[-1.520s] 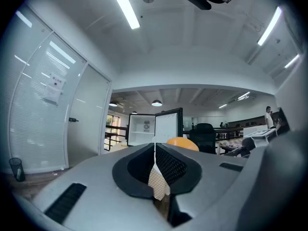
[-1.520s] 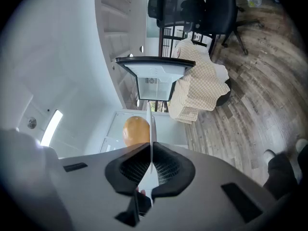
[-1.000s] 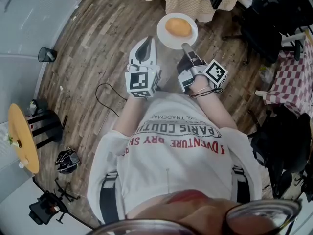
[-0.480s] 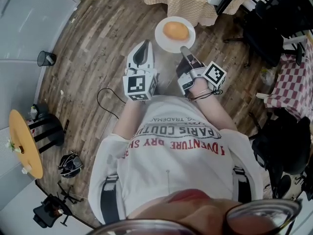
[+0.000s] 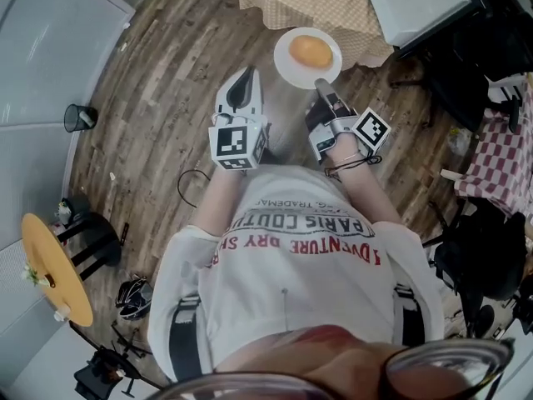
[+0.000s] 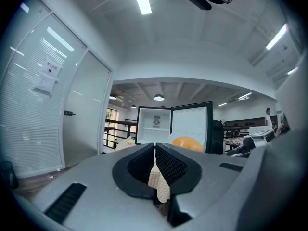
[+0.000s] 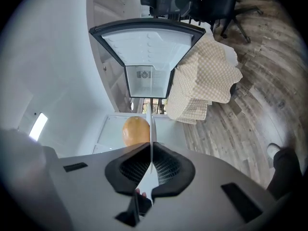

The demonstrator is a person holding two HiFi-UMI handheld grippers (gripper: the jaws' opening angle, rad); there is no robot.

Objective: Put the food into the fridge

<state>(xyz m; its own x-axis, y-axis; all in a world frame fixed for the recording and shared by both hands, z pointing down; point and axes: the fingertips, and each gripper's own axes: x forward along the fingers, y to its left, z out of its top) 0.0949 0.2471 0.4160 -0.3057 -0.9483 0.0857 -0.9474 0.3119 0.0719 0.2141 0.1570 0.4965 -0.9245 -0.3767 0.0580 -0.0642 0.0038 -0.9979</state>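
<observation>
A white plate carries a round orange-yellow piece of food. My right gripper is shut on the plate's near rim and holds it out in front of the person. In the right gripper view the plate shows edge-on between the jaws, with the food to its left. The small white fridge stands open ahead, its door swung wide. My left gripper is shut on nothing, to the left of the plate. The left gripper view also faces the open fridge.
A table under a tan checked cloth stands beside the fridge. Black office chairs and a red checked cloth are at the right. On the left are a glass wall, a small bin and a yellow round table. A cable lies on the wood floor.
The person has stepped toward the fridge with the plate in the right gripper. The fridge door has come into view at the top right. Both grippers keep their places in front of the body.
</observation>
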